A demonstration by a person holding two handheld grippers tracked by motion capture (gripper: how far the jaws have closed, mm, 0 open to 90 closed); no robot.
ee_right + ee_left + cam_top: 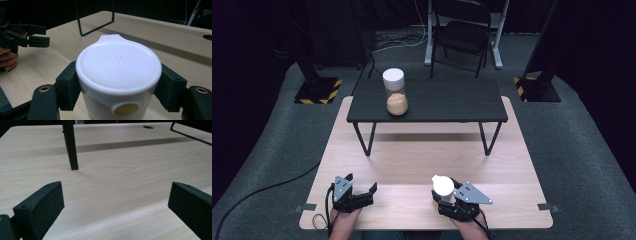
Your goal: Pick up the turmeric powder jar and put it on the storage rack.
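Both grippers, left gripper (362, 192) and right gripper (446, 196), are matt black with grey three-cornered top plates, trailing black cables

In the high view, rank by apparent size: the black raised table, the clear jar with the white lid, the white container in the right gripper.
1. black raised table
2. clear jar
3. white container, which the right gripper partly hides, so its rank below the jar is unsure.

White shaker (118, 82), upright, at the lower centre of the right gripper view. Its flat round lid has a small spout-like tab at the far edge and a cluster of tiny holes at the middle; a yellow round spot marks the near wall. In the high view it stands at lower centre-right.
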